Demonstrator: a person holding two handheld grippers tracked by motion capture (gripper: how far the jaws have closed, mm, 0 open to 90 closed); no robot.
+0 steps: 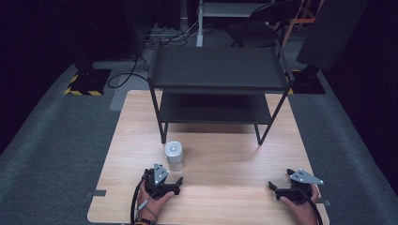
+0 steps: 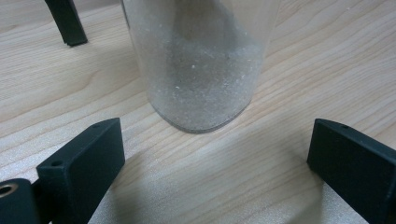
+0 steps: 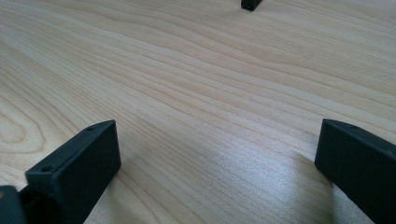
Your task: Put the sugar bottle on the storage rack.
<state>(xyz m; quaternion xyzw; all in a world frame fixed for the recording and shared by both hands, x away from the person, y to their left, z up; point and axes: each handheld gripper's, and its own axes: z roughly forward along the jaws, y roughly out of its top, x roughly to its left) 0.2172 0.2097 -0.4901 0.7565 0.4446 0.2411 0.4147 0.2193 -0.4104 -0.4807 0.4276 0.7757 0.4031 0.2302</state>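
Looking down, I see a pale wood table [image 1: 225, 159] on grey carpet in a dark room, a black two-tier shelf [image 1: 218, 89] at its far edge. Near the front-left, a clear jar [image 2: 198, 70] of whitish grains stands before my left tongs [image 2: 210, 158], gaping and empty; my right tongs [image 3: 215, 163] gape too, near the front-right corner.

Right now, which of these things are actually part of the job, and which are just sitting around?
In the job:
- jar of white grains, standing on the table
- left tongs, open, just short of the jar

Just about:
- black two-tier shelf rack
- right tongs, open over bare wood
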